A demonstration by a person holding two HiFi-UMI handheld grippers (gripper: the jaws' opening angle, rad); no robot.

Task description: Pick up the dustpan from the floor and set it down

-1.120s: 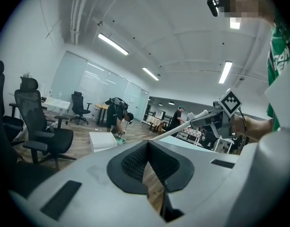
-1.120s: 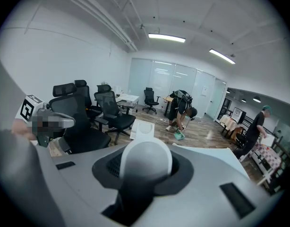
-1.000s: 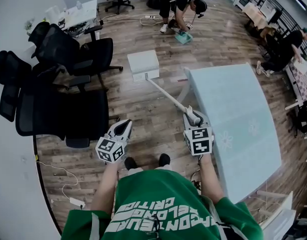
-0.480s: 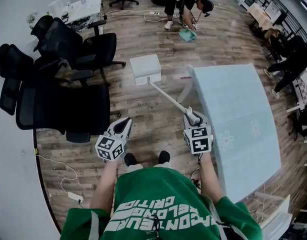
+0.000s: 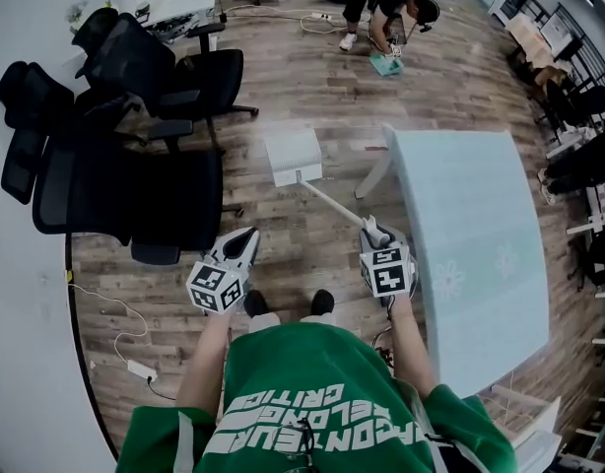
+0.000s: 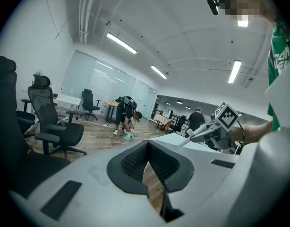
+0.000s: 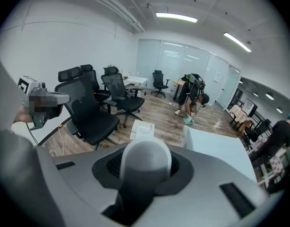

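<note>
Dustpan (image 5: pixel 294 156): one showing
Grippers: two showing, left gripper (image 5: pixel 244 237) and right gripper (image 5: pixel 373 231)
Table (image 5: pixel 470 254): one standing
Office chairs (image 5: pixel 169 205): at least four standing

The right gripper (image 7: pixel 144 176) has its 2 jaws clamped on the rounded white end of the dustpan handle (image 7: pixel 146 159). The end fills the middle foreground just left of the pale table (image 7: pixel 216 150). The white dustpan (image 7: pixel 142 129) shows against the wood floor (image 7: pixel 164 110) beside the table's near left corner. Further left of the table stands a cluster of black office chairs (image 7: pixel 90 115), past the table's far end 1 person (image 7: pixel 192 98) bends over a teal thing (image 7: pixel 189 120) on the floor, and another person (image 7: pixel 279 136) is at the table's right.
</note>
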